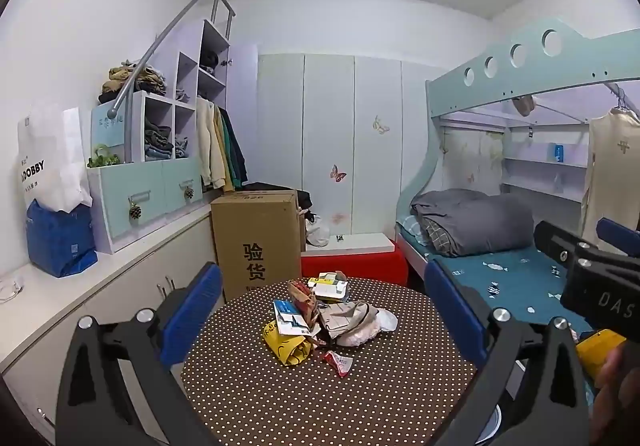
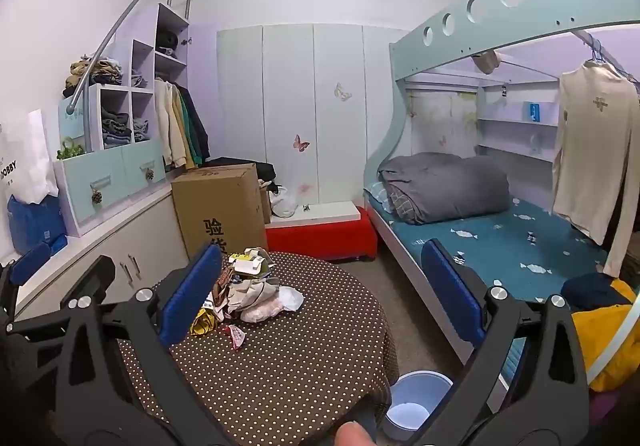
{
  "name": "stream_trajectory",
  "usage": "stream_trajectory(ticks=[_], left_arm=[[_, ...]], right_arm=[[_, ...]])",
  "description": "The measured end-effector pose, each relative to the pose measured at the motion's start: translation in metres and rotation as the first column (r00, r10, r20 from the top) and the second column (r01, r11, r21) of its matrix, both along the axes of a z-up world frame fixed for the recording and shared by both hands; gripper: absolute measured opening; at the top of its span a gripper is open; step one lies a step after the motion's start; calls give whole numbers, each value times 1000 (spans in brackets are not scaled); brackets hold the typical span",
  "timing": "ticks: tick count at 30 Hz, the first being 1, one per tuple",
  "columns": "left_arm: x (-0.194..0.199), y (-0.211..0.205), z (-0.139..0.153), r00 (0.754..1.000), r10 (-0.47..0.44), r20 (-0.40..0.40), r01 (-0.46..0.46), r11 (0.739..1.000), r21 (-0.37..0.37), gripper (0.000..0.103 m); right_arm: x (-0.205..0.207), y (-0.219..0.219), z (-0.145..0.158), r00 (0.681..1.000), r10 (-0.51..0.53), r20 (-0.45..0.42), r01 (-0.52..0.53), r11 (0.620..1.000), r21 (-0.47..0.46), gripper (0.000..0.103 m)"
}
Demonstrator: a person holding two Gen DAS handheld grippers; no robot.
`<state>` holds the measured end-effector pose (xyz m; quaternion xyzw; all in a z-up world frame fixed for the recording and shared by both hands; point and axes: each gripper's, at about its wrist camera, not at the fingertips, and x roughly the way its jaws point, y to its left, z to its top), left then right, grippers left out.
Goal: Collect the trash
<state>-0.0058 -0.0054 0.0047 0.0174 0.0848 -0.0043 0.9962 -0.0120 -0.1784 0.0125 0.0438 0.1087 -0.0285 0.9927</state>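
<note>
Both tongs, left (image 1: pixel 322 310) and right (image 2: pixel 316 294), hang spread and empty. Take the loose red wrapper (image 1: pixel 338 362) first. The bin (image 2: pixel 416 398) waits beside the surface (image 1: pixel 320 398).

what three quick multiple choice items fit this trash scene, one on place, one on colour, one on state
1. Where does the trash pile lie?
A on the bed
B on the dotted round table
C in the bin

2. What colour is the low bench by the wardrobe?
A red
B green
C black

3. How does the left tool stand?
A shut on a wrapper
B shut, empty
C open, empty

Key: B, the pile sits on the tabletop; A, the bench is red; C, its blue fingers stand apart, nothing between.
</note>
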Motion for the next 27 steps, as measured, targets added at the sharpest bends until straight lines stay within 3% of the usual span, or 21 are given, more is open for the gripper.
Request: stream_trajectory(ticks=[27], left_arm=[[3,6,-2,1000,-3,-3,3,1000,-15,99]], right_arm=[[1,7,4,1000,-1,6,1,1000,-12,98]])
